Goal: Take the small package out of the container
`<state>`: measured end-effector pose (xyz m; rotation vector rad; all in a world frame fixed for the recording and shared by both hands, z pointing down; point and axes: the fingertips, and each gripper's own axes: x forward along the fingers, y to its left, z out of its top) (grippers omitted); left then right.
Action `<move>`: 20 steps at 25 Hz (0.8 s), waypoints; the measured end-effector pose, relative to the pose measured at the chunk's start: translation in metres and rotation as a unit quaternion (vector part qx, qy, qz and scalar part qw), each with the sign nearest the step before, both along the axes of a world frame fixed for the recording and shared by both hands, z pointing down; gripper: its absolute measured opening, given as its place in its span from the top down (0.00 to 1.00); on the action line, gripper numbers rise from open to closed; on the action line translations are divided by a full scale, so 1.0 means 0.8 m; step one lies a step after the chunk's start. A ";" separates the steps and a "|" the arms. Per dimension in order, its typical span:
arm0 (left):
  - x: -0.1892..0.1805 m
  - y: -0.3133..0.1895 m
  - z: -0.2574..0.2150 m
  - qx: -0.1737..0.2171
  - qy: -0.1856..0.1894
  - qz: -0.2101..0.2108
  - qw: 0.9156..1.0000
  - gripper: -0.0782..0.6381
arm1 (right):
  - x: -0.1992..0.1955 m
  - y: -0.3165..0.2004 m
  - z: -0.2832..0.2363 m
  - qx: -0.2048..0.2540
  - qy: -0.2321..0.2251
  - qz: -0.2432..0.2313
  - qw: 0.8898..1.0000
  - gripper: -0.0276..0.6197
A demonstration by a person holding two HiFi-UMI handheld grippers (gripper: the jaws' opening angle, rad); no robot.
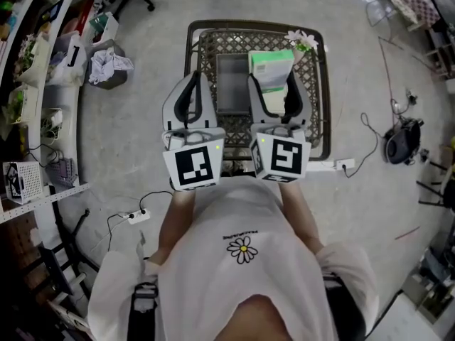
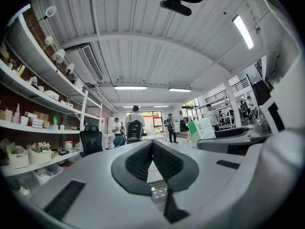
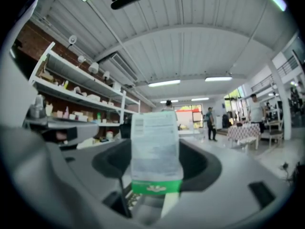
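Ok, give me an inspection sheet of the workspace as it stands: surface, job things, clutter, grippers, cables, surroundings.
Surface: bare concrete floor; the wire basket stands on it.
Job's things: green-and-white package held upright over the basket; a grey box lies inside the basket.
Clutter: flowers at the basket's far corner; a bin of crumpled white material to the left.
Grippers: right gripper shut on the package; left gripper has its fingers together, with nothing between them.
Cables: power strip with its lead at left; second strip by the basket; red cable at right.
Surroundings: shelves at left; people far off.
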<state>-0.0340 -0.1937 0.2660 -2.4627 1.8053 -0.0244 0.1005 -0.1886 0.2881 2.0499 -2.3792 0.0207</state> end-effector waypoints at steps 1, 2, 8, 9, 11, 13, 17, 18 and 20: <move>0.001 0.001 0.000 0.001 -0.001 0.000 1.000 0.86 | 0.002 0.001 0.002 -0.001 0.000 0.001 1.000 0.47; 0.002 0.001 0.000 0.003 -0.002 0.000 1.000 0.86 | 0.005 0.002 0.004 -0.003 0.001 0.002 1.000 0.47; 0.010 0.001 -0.003 0.009 -0.003 0.001 1.000 0.86 | 0.015 0.004 0.006 -0.005 -0.005 0.007 1.000 0.47; 0.012 0.001 -0.003 0.009 -0.003 0.002 1.000 0.86 | 0.016 0.004 0.006 -0.005 -0.006 0.007 1.000 0.47; 0.016 0.001 -0.003 0.009 -0.004 0.004 1.000 0.86 | 0.018 0.004 0.006 -0.006 -0.008 0.007 1.000 0.47; 0.018 0.001 -0.003 0.010 -0.005 0.006 1.000 0.86 | 0.018 0.005 0.006 -0.005 -0.009 0.007 1.000 0.47; 0.016 0.001 -0.004 0.012 -0.007 0.006 1.000 0.86 | 0.018 0.006 0.005 -0.004 -0.008 0.009 1.000 0.47; 0.016 0.000 -0.005 0.013 -0.007 0.006 1.000 0.86 | 0.018 0.006 0.004 -0.004 -0.008 0.010 1.000 0.47; 0.015 0.000 -0.006 0.014 -0.007 0.005 1.000 0.86 | 0.019 0.007 0.004 -0.003 -0.008 0.011 1.000 0.47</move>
